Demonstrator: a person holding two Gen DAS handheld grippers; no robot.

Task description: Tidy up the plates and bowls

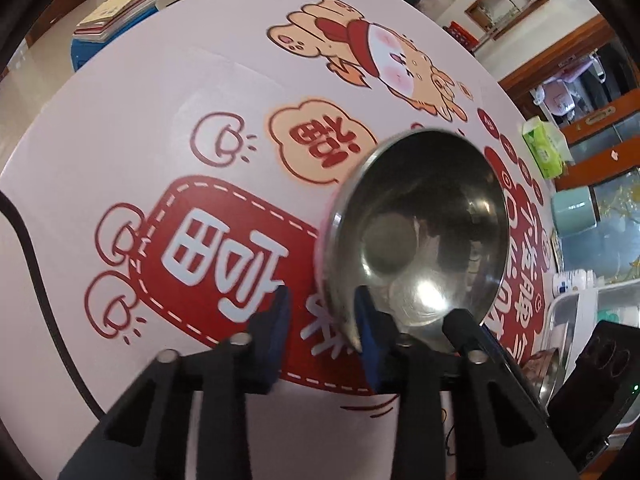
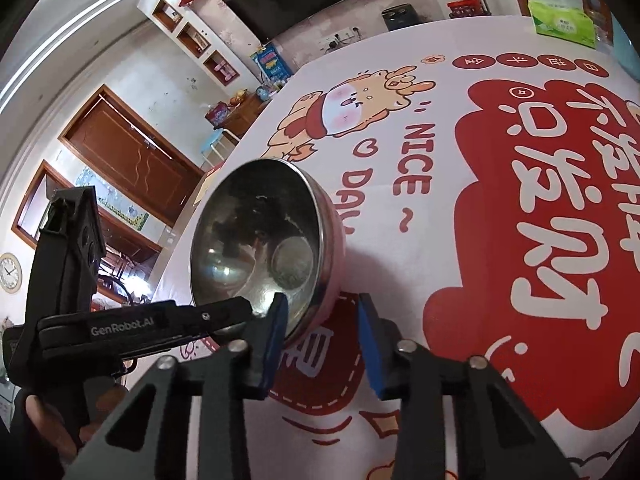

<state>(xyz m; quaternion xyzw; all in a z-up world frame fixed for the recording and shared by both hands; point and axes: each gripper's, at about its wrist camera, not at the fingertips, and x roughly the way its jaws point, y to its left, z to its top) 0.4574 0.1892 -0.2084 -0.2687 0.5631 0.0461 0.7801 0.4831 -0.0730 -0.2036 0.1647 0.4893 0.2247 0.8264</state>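
A steel bowl (image 1: 420,232) with a pink outside stands on the printed tablecloth (image 1: 192,128). My left gripper (image 1: 322,304) straddles its near rim. The right blue pad (image 1: 370,332) lies against the inner wall, and a strip of cloth shows between the left pad and the pink wall. In the right wrist view the same bowl (image 2: 256,248) has my right gripper (image 2: 323,306) astride its rim, left pad inside and right pad a little off the pink wall. Each view also shows the other gripper's finger (image 1: 464,328) (image 2: 224,312) reaching into the bowl.
A green tissue pack (image 1: 544,148) (image 2: 560,20) and a teal container (image 1: 572,212) stand near the table's far right edge. A white tray (image 1: 568,320) holding steel ware sits at the right. A black cable (image 1: 36,272) runs along the left. A hand (image 2: 40,428) holds the left gripper.
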